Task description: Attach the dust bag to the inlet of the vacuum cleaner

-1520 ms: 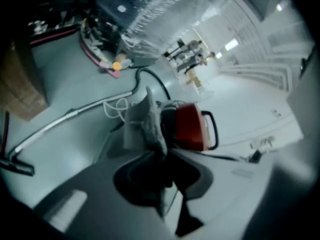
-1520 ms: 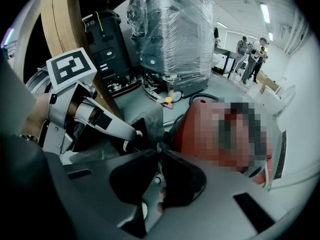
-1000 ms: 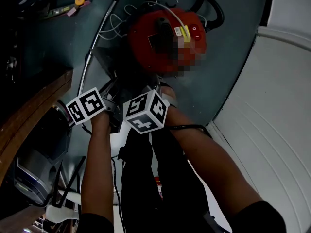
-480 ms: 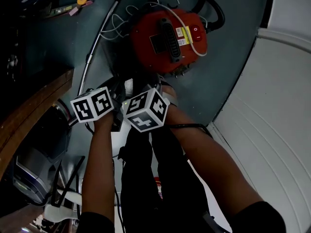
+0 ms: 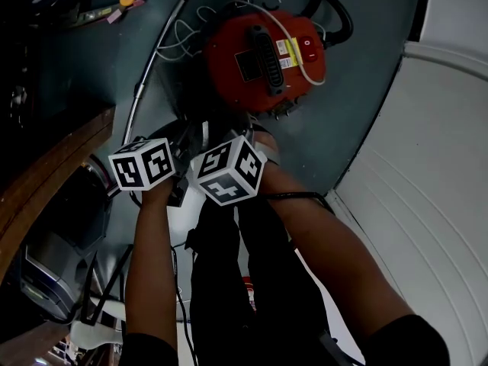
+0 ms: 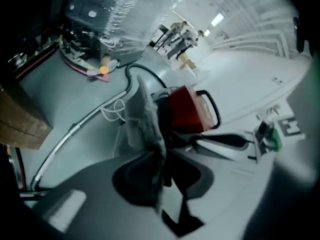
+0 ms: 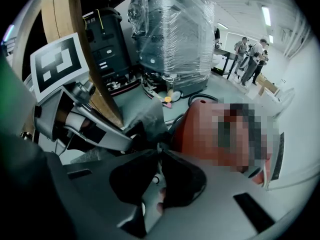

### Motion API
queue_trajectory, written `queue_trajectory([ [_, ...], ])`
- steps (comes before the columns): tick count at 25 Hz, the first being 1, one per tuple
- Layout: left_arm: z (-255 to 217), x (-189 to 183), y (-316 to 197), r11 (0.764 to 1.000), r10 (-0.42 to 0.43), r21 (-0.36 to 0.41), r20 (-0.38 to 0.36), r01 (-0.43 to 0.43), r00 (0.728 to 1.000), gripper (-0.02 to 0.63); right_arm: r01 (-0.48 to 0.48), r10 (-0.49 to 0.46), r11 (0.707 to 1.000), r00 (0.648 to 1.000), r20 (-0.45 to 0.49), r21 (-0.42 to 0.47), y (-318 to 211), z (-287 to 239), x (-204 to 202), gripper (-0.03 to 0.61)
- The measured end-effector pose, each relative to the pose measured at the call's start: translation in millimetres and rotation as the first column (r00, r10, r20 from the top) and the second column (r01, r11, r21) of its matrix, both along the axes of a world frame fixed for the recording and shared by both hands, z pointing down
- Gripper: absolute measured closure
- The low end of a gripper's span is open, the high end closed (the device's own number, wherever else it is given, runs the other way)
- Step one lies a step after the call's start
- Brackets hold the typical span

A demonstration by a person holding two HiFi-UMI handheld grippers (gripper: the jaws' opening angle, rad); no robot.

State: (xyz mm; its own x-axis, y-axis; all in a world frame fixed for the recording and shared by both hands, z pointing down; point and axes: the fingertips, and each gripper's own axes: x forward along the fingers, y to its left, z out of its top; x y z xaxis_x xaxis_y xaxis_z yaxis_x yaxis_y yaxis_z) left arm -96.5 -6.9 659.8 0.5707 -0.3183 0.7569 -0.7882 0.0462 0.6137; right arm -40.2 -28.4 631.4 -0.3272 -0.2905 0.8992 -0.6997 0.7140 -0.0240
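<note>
Grippers, two, left [image 6: 161, 156] and right [image 7: 157, 156], seemingly pinch one dust bag [image 6: 144, 116].

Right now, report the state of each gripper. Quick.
The left gripper: closed, pinching the grey dust bag.
The right gripper: closed on an edge of the same dust bag.

One red vacuum cleaner [image 5: 263, 61], one grey dust bag [image 6: 145, 124], one metal tube [image 6: 75, 128], one plastic-wrapped machine [image 7: 172, 39], and two tongs, left tongs [image 6: 161, 169] and right tongs [image 7: 157, 176], bearing two marker cubes [image 5: 142, 164].
</note>
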Motion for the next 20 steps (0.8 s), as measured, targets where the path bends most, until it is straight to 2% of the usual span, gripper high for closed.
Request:
queue_trajectory([
  [3,0.9,-0.1,-0.1,0.999,-0.038,-0.024,-0.023,0.038,0.999,0.537,0.005,-0.005,1.0,1.0,-0.004,-0.007,0.1,0.9,0.1,0.555],
  [6,-1.6,-5.4,0.2,0.992,-0.12,-0.037,-0.002,0.12,0.993,0.528,0.023,-0.023,0.999,1.0,-0.001,-0.023,0.2,1.8,-1.9,0.555],
  [10,-10.5,-13.4,2.9,0.978,-0.205,-0.028,0.01,0.205,0.979,0.548,0.032,-0.032,0.999,0.999,-0.006,-0.035,-0.3,1.2,-2.4,0.554],
  [12,-10.1,-9.1,3.5,0.98,-0.196,-0.022,0.007,0.196,0.981,0.552,0.023,-0.023,0.999,1.0,-0.008,-0.034,-1.0,1.1,-1.4,0.554],
  [16,-5.5,-0.5,1.2,0.992,-0.121,-0.02,0.028,0.122,0.992,0.552,0.008,-0.008,0.999,1.0,0.001,-0.034,-0.5,1.2,-2.1,0.554],
  [20,-6.1,-4.4,0.8,0.988,-0.154,-0.015,0.053,0.155,0.987,0.557,0.015,-0.015,0.999,1.0,0.005,-0.036,-0.9,1.6,-2.1,0.554],
])
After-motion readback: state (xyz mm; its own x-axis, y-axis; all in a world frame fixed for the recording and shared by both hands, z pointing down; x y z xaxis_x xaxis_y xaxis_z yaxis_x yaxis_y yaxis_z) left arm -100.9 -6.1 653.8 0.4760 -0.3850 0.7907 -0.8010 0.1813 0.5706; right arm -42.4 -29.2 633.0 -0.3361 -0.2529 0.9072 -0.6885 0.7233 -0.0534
